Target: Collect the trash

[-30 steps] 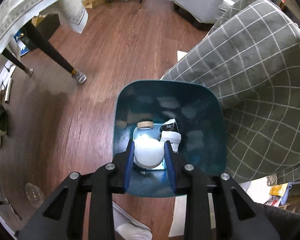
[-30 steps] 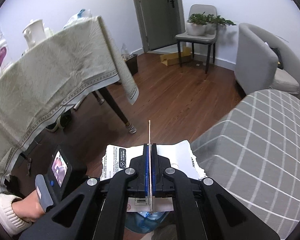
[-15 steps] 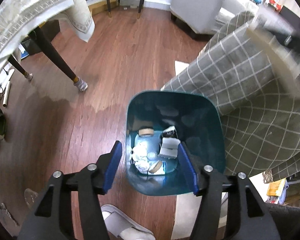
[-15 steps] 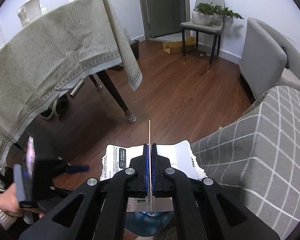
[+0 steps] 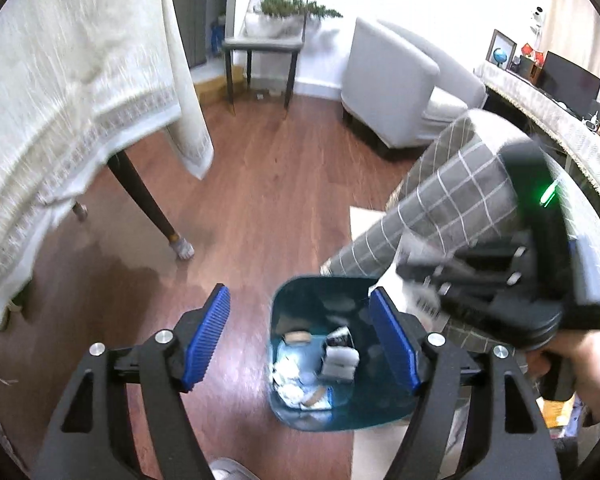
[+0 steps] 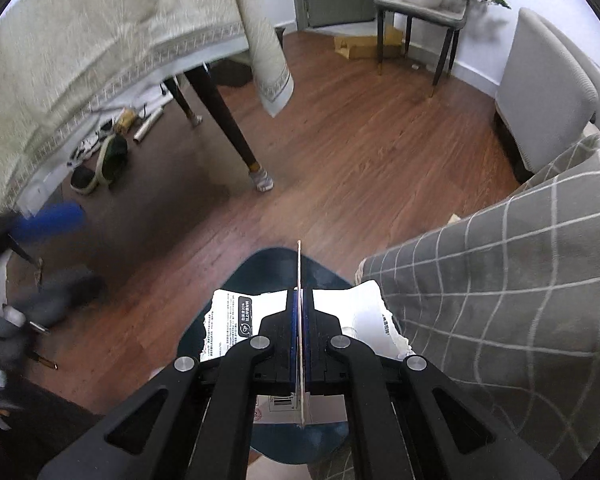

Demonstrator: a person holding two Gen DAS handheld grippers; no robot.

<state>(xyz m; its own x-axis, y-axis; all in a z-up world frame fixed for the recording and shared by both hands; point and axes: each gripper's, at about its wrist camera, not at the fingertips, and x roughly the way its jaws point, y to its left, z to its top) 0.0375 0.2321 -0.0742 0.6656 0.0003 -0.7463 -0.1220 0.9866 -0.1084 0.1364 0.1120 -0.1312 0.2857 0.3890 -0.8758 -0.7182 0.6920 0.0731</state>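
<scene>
1. Wooden floor (image 5: 284, 184) fills the room, and a teal trash bin (image 5: 284, 408) stands on it just beside a sofa under a grey checked cover (image 5: 452, 196); I think the bin is put there so that both hands can reach it.
2. Left gripper (image 5: 300, 344) hangs above the bin with its jaws opening and nothing between them. Crumpled white paper (image 5: 288, 376) and other small trash lie at the bottom of the bin.
3. Right gripper (image 6: 299, 336) is fully closed on a torn white package (image 6: 236, 324), held by a thin edge. It points down over the bin's mouth, probably so the piece falls inside when the jaws let go.
4. Only the left wrist view shows the inside of the bin, and also the person's hand (image 5: 580, 364) carrying the right gripper, blurred.
5. Only the right wrist view shows the grip itself and the print on the package. It also shows shoes (image 6: 108, 160) under the table (image 6: 80, 40).
</scene>
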